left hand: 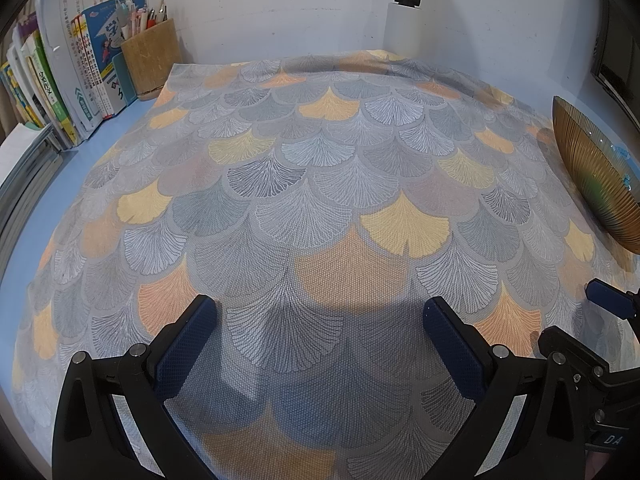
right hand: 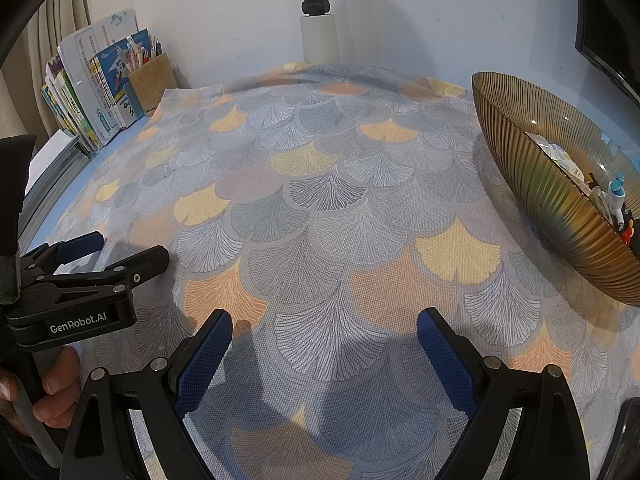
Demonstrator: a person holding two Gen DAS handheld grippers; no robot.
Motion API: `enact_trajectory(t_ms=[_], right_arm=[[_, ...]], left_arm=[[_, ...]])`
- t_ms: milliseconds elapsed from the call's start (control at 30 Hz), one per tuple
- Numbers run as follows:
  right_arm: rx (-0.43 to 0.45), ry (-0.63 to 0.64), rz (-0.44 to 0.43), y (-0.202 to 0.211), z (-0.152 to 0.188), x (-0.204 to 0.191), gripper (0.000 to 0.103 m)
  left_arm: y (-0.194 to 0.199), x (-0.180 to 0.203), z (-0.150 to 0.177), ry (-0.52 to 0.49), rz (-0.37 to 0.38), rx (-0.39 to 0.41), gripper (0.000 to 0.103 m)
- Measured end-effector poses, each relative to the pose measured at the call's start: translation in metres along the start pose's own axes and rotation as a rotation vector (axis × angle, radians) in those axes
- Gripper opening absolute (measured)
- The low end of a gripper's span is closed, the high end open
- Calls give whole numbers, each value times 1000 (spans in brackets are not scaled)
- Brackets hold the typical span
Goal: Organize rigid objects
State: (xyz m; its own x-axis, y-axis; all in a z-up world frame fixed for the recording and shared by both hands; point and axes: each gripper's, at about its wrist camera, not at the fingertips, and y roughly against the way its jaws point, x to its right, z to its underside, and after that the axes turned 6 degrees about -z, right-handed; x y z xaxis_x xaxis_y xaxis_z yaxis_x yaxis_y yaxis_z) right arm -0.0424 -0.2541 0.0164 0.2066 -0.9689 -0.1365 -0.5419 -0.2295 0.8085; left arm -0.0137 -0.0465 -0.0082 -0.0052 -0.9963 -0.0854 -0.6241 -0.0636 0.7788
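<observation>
1. The left gripper (left hand: 320, 312) is held with jaws wide apart above a leaf-patterned cloth (left hand: 320, 184), nothing between them.
2. A ribbed amber bowl (left hand: 588, 176) is seen at right.
3. Books (left hand: 60, 92) and a pen holder (left hand: 152, 60) are placed at far left.

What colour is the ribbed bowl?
Translucent amber-brown bowl, seen best in the right wrist view.
</observation>
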Motion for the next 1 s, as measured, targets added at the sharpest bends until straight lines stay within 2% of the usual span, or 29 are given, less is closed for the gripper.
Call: enact_trajectory(t_ms=[700, 1000], right_arm=[[-1, 2, 1, 0, 0, 1, 93], [1, -21, 42, 2, -1, 3, 93]], left_arm=[[0, 1, 0, 1, 0, -1, 103], [0, 1, 0, 1, -1, -1, 103]])
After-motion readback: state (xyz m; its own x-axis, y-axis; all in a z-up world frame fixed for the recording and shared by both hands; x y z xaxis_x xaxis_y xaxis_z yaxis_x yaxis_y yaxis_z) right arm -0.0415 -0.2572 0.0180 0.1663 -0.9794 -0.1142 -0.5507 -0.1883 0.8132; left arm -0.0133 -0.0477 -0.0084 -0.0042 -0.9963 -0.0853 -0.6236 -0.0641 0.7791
